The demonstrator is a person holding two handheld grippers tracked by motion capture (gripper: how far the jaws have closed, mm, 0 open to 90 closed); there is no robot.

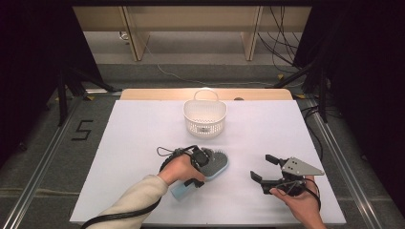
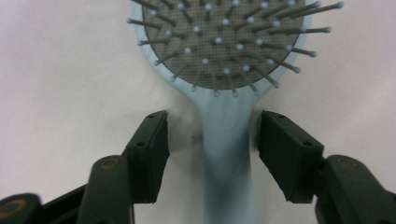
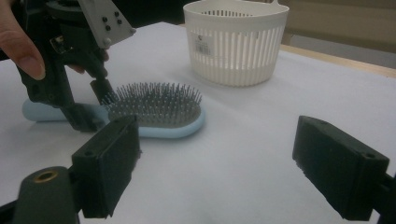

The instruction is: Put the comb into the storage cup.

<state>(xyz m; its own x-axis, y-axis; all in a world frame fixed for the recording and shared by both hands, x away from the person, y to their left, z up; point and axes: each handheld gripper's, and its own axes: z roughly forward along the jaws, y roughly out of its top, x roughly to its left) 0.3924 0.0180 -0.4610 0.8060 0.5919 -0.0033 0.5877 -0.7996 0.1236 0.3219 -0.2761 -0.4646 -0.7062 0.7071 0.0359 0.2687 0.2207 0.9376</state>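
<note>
A light blue hairbrush (image 1: 216, 165) with grey bristles lies bristles-up on the white table cover, left of centre. My left gripper (image 1: 201, 168) points down over the neck of the brush. In the left gripper view the hairbrush (image 2: 224, 42) has its handle running between the two jaws, with a thin gap on each side, so my left gripper (image 2: 212, 122) is open around it. My right gripper (image 1: 262, 167) stands open to the right of the brush, nothing between its jaws. The right gripper view shows the hairbrush (image 3: 159, 109), with my left gripper (image 3: 93, 109) over its neck.
A white slotted basket (image 1: 205, 117) with a handle stands upright at the back middle of the table; it also appears as the basket (image 3: 236, 51) behind the brush. The white cover (image 1: 143, 133) ends in a wooden edge at the back, with floor around.
</note>
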